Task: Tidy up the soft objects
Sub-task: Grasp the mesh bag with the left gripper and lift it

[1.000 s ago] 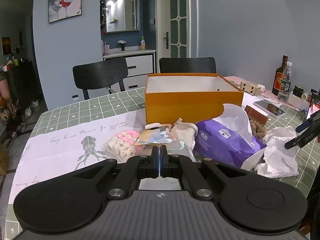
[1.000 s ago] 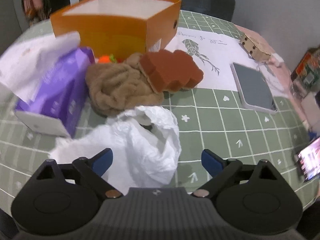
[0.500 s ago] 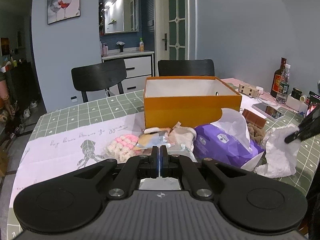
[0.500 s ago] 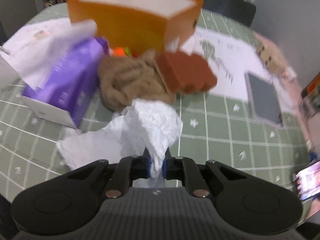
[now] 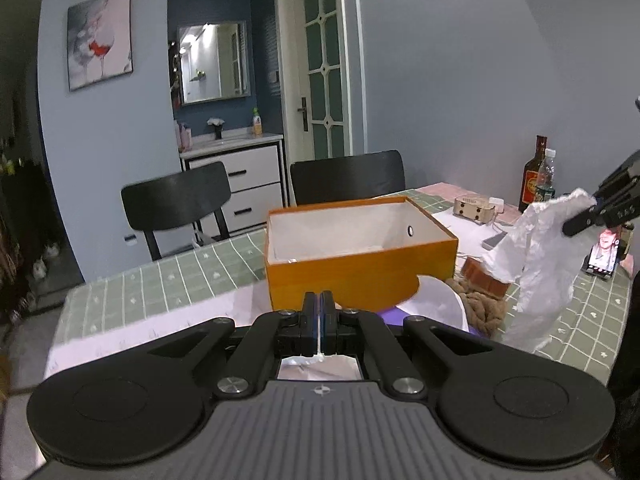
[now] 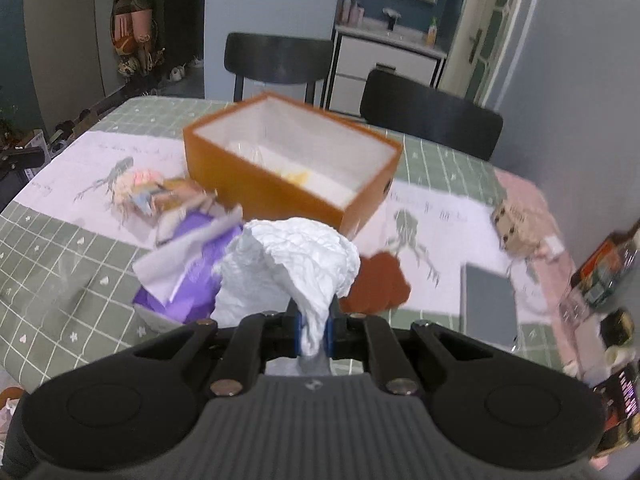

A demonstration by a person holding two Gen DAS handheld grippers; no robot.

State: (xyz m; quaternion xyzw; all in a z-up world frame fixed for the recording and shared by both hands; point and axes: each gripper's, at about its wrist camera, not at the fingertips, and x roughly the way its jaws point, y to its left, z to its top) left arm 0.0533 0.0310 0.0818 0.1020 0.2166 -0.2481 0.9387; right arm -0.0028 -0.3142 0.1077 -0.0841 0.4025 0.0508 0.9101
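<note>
My right gripper is shut on a crumpled white bag and holds it up above the table. In the left wrist view the bag hangs at the right from that gripper, beside the open orange box. My left gripper is shut, raised in front of the box, and I can make out nothing held between its pads. On the table lie a purple tissue pack, a red-brown sponge, a brown furry cloth and a pink knitted piece.
The orange box stands mid-table on a green checked cloth. A grey phone, a small wooden box, bottles and a lit phone on a stand crowd the right side. Two black chairs stand behind.
The right gripper shut on the white bag and lifted it off the table. The left gripper rose, staying shut, and the pile in front of it dropped out of its view.
</note>
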